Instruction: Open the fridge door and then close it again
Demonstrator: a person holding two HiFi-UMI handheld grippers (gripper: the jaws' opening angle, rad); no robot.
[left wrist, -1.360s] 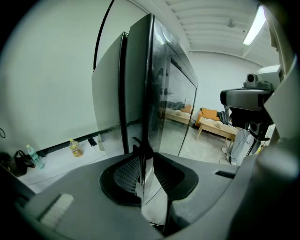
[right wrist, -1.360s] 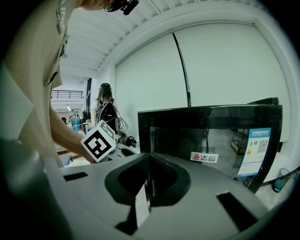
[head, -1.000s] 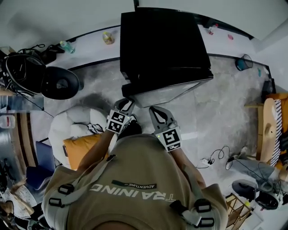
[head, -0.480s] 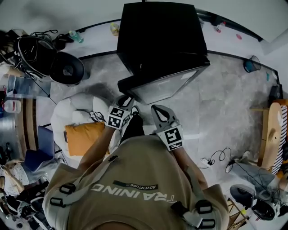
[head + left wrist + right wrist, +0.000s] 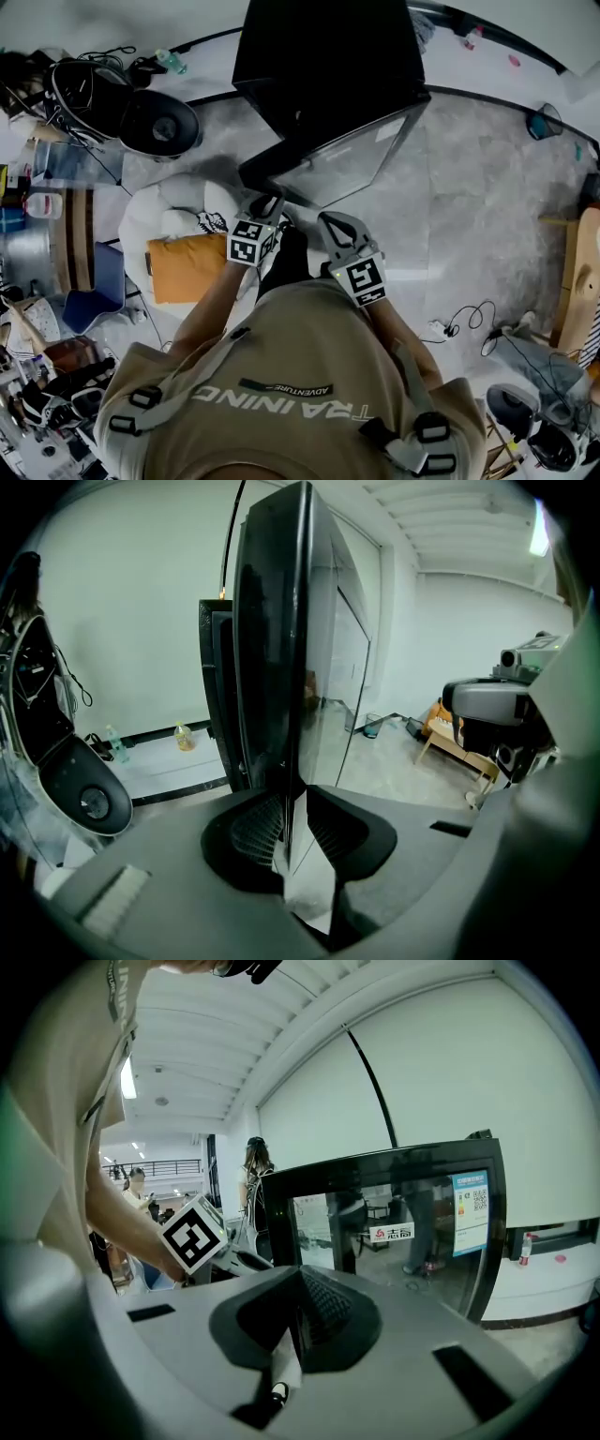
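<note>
A black fridge (image 5: 328, 56) stands on the grey floor, and its glass door (image 5: 342, 164) is swung partly open toward me. My left gripper (image 5: 265, 208) is shut on the door's free edge (image 5: 281, 667); in the left gripper view the thin edge runs down between the two pads (image 5: 258, 832). My right gripper (image 5: 336, 228) hangs just right of the left one, in front of the door, shut with nothing in it. In the right gripper view the glass door (image 5: 403, 1232) with its stickers fills the middle, beyond the shut right gripper (image 5: 298, 1321).
A white cushion with an orange pillow (image 5: 183, 267) lies left of my feet. A black round device (image 5: 159, 122) and cables sit at the far left. Also on the floor: a bottle (image 5: 169, 62), a bin (image 5: 544, 122), loose cables (image 5: 464, 323) and wooden furniture (image 5: 581, 272).
The fridge door has swung further open, with the left gripper still on its edge. Both grippers stay close together as the head view shifts.
</note>
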